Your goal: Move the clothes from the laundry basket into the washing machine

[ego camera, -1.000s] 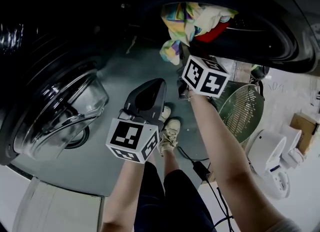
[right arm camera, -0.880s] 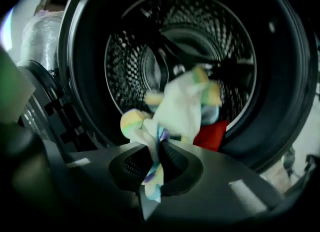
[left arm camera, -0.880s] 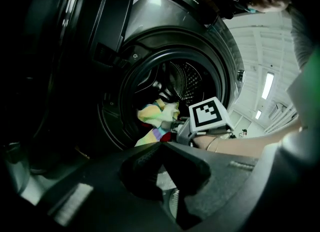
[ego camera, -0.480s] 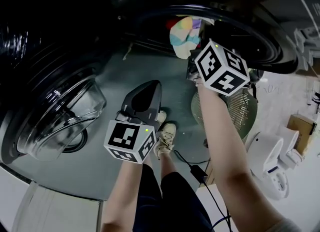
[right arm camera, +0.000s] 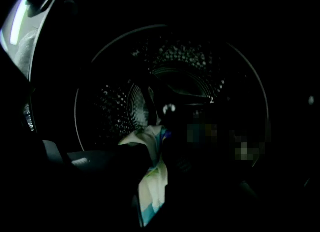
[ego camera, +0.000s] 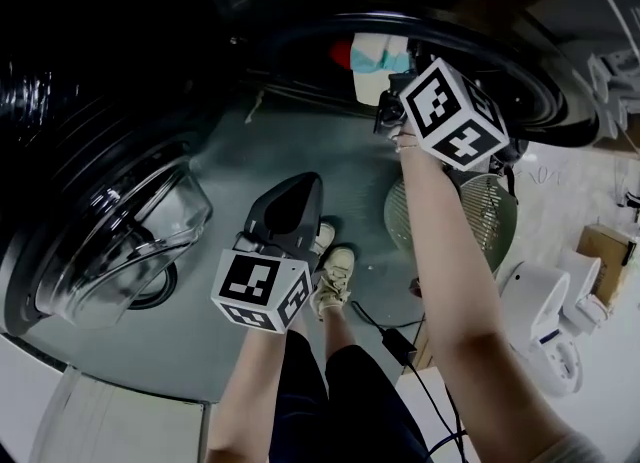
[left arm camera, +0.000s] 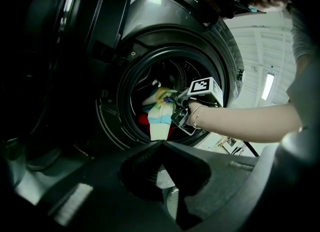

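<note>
Right gripper (ego camera: 390, 113) pushed deeper into washing machine (ego camera: 545, 101), clamped on colourful cloth (ego camera: 380, 59); left gripper (ego camera: 296, 199) closed, empty.

The patterned cloth (ego camera: 378, 56) is cream with turquoise and yellow patches. It hangs limp at the lower rim of the washing machine (ego camera: 545, 101) opening, pinched in the jaws of my right gripper (ego camera: 390, 101), its loose end drooping just outside the opening. Behind it, inside the machine, lies 1 red garment (ego camera: 341, 53). The machine is a dark front-loader. Its round door (ego camera: 120, 241), with a bulging glass bowl, is swung wide open to the left of the opening. The perforated drum (right arm camera: 180, 75) is dark.
</note>
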`<act>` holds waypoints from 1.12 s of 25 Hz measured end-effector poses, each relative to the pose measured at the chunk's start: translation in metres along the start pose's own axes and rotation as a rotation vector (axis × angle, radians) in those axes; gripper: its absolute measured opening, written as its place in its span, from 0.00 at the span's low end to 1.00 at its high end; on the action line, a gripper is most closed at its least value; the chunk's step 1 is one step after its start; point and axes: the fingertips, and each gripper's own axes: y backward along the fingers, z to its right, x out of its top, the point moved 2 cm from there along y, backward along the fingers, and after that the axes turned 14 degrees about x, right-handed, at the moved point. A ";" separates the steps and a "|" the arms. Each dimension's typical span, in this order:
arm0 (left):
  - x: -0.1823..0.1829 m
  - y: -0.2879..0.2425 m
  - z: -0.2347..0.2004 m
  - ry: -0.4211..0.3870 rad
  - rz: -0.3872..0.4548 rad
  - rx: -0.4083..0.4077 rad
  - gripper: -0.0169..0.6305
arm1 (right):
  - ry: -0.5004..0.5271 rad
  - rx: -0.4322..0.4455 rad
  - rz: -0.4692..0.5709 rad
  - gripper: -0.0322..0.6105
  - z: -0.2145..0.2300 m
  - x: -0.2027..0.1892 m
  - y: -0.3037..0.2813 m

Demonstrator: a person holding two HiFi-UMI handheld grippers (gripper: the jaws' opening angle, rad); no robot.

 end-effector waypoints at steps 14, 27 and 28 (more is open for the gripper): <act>-0.004 -0.005 0.000 -0.004 -0.015 -0.002 0.04 | -0.138 -0.001 -0.440 0.64 0.001 -0.153 0.042; 0.010 -0.003 0.000 0.008 0.029 -0.015 0.04 | 0.013 0.074 -0.311 0.17 0.003 -0.090 -0.020; 0.011 -0.002 0.000 0.010 0.034 -0.013 0.04 | 0.011 0.081 -0.283 0.17 0.003 -0.081 -0.025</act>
